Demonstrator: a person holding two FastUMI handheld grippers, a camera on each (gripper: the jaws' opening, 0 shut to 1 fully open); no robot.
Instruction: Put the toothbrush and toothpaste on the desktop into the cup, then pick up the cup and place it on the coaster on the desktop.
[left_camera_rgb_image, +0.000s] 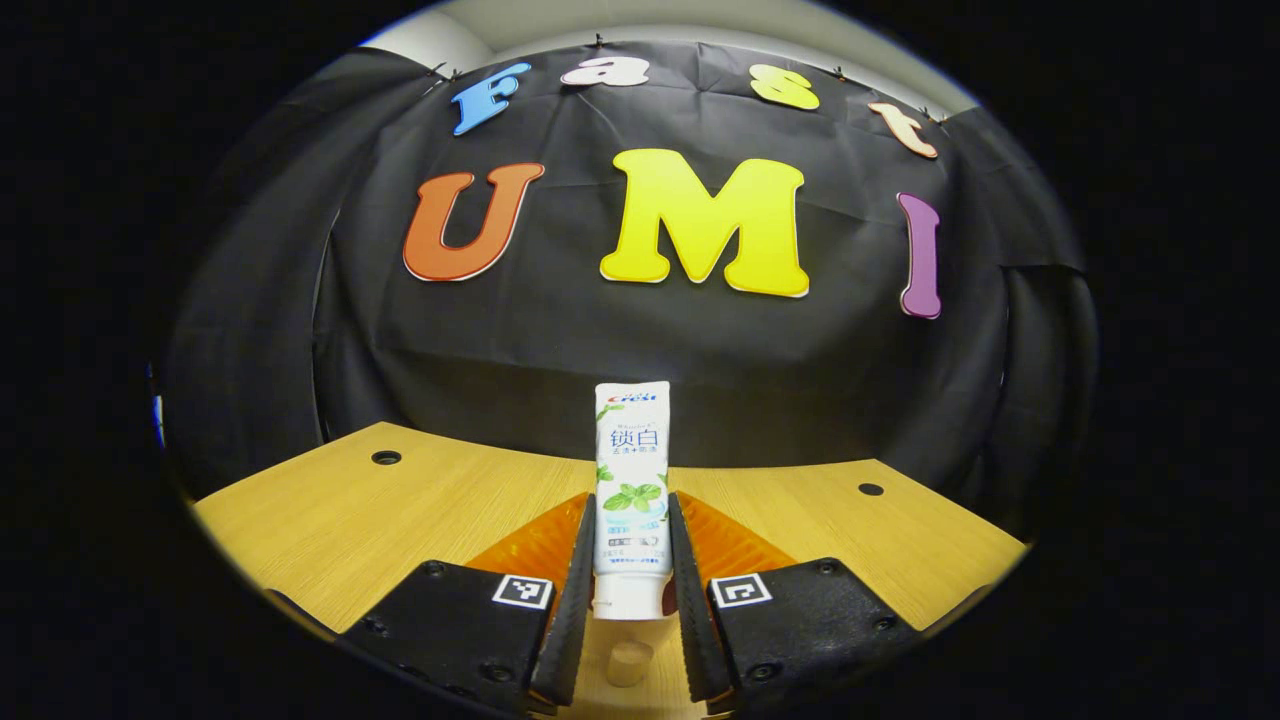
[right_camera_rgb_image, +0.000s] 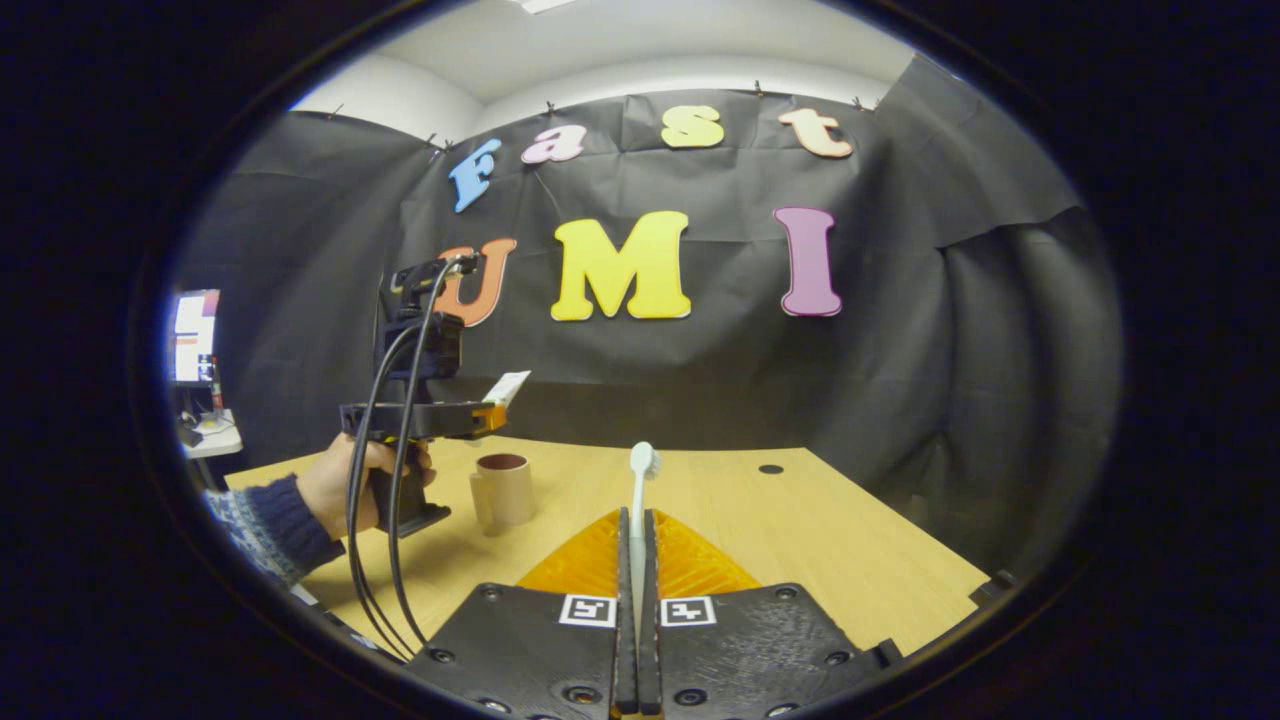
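Note:
A white toothpaste tube (left_camera_rgb_image: 632, 470) stands upright, cap down, between the fingers of my left gripper (left_camera_rgb_image: 632, 505), which is shut on its lower half above the wooden desktop (left_camera_rgb_image: 400, 510). In the right gripper view, that same left gripper (right_camera_rgb_image: 478, 416) hovers a little above and to the left of a beige cup (right_camera_rgb_image: 503, 490), with the toothpaste (right_camera_rgb_image: 507, 387) sticking out of it. My right gripper (right_camera_rgb_image: 640, 520) is shut on the handle of a white toothbrush (right_camera_rgb_image: 640, 485), whose head points up and forward. The cup stands upright on the desktop (right_camera_rgb_image: 800, 530), left of and beyond my right gripper.
A hand (right_camera_rgb_image: 340, 485) in a patterned sleeve holds the left gripper, and black cables (right_camera_rgb_image: 372, 560) hang from it. The desktop has small round holes (left_camera_rgb_image: 386, 457) (right_camera_rgb_image: 770, 468). A small beige round piece (left_camera_rgb_image: 628, 662) shows low between the left fingers. A screen (right_camera_rgb_image: 195, 335) stands far left.

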